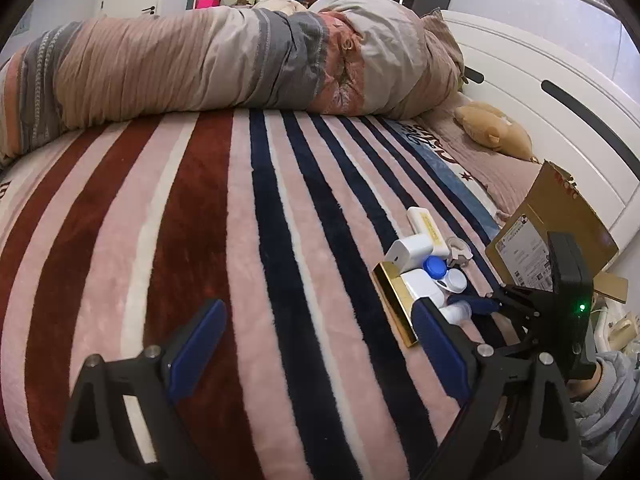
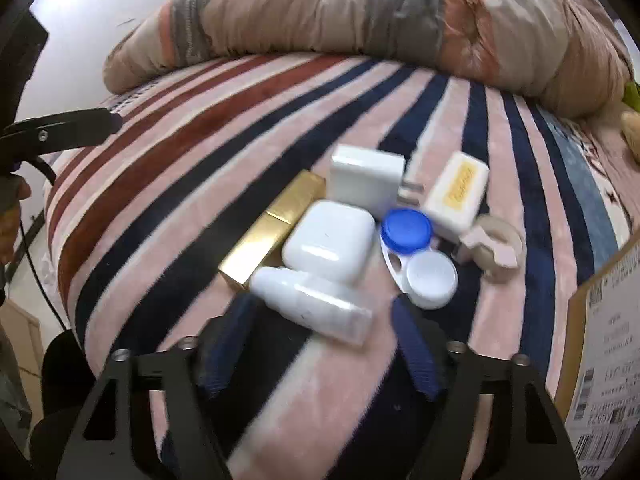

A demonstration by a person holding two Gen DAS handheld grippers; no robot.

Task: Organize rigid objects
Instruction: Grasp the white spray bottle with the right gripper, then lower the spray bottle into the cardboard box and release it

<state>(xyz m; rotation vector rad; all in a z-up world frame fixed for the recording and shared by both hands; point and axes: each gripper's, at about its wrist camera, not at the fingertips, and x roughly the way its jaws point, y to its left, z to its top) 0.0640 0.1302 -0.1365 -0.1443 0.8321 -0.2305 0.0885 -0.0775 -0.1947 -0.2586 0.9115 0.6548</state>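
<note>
The right gripper hangs spread wide and empty, low over the striped blanket. The white dropper bottle lies on its side at the near edge of the clutter, directly ahead of the fingers, with the cardboard box off to its right. Its long axis runs crosswise to the gripper's reach, cap pointing left, tilted slightly. The left gripper is also open and empty, well left of the bottle. Judgement: the right is nearer and should take it.

Fleecy striped blanket; glossy gold box; smooth white plastic bottle.
</note>
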